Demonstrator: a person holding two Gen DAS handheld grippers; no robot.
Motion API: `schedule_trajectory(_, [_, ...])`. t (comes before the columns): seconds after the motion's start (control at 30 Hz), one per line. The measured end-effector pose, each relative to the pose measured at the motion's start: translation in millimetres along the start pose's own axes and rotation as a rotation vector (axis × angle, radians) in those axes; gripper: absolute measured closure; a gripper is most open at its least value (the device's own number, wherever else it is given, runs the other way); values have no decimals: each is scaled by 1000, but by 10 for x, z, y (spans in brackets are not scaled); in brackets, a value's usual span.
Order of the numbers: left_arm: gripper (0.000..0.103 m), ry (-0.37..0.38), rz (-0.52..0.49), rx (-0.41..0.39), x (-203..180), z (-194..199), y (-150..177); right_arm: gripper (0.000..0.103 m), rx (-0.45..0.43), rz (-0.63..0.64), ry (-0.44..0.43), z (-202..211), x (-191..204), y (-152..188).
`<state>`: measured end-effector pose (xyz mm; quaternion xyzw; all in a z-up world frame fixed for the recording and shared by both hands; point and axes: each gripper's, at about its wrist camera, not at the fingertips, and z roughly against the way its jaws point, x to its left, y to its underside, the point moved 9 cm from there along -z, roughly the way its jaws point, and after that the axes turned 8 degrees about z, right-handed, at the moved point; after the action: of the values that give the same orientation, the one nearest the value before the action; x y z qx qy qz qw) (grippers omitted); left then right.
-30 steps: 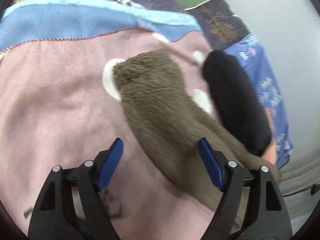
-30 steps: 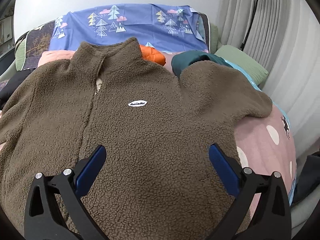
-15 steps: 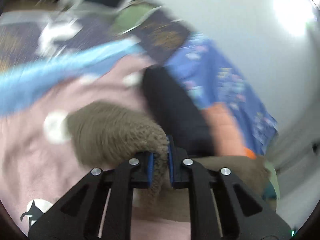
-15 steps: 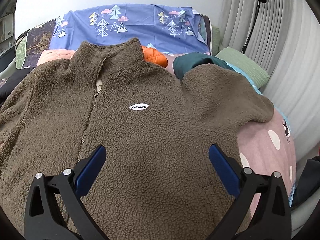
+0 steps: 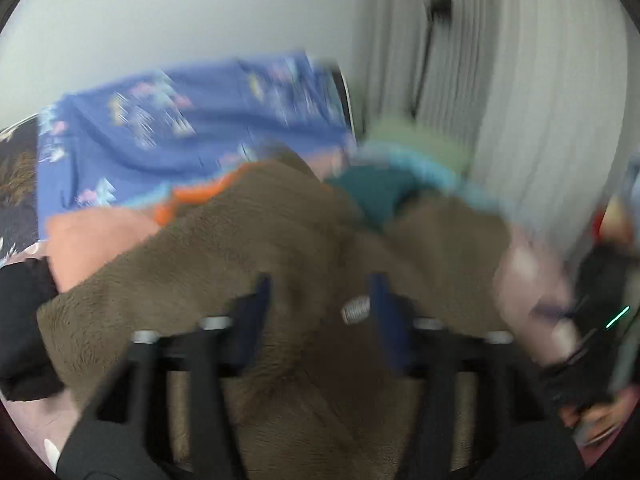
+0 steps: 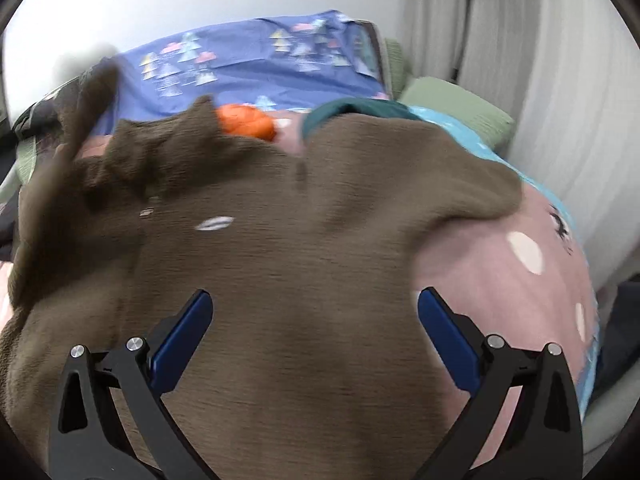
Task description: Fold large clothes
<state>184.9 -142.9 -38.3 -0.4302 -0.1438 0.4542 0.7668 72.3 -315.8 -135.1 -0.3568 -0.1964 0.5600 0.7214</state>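
Note:
A large brown fleece jacket (image 6: pixel 304 248) lies front-up on the pink dotted blanket (image 6: pixel 500 288), with a white chest label (image 6: pixel 214 223). Its left sleeve (image 6: pixel 86 120) is up off the bed and lies toward the chest. In the blurred left wrist view the jacket (image 5: pixel 260 248) fills the lower half and the label (image 5: pixel 356 310) shows between the fingers. My left gripper (image 5: pixel 320 312) is open above the chest, with nothing held. My right gripper (image 6: pixel 314 332) is open and empty over the jacket's lower part.
A blue tree-print cover (image 6: pixel 256 60) lies at the bed's head. An orange garment (image 6: pixel 248 122) and a teal one (image 6: pixel 352 110) lie behind the collar, with a green pillow (image 6: pixel 456 108) at the right. White curtains (image 6: pixel 540 80) hang on the right. A black garment (image 5: pixel 20 320) lies left.
My left gripper shut on the left sleeve, swung it over toward the jacket's chest and has now opened, letting it go. My right gripper stayed open and shifted slightly.

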Motion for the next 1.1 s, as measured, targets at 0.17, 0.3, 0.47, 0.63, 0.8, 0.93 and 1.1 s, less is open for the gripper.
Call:
schedule_trajectory(0.17, [40,-38,-18,101,2,-231,458,1,44,-57,-63,-99,-328,71])
schedule_trajectory(0.3, [44,-137,127,75,717,33,529,1,79,-48,-289,-303,-69,-114])
schedule_trajectory(0.47, [51,-294,296,72,1565,338,831,1,108,60,-478,-702,596,-526])
schedule_trajectory(0.63, [43,-451,438,103,2235,582,1199,1,188,130,-504,-1301,1262,-772])
schedule_trajectory(0.8, [43,-466,531,102,2562,755,1285,69,252,104,-481,-1426,1426,-767])
schedule_trajectory(0.93, [42,-460,536,86,2596,813,1280,72,59,67,-504,-718,1161,-1043])
schedule_trajectory(1.1, [39,-433,537,99,2535,658,1281,44,59,160,-315,-697,800,-866])
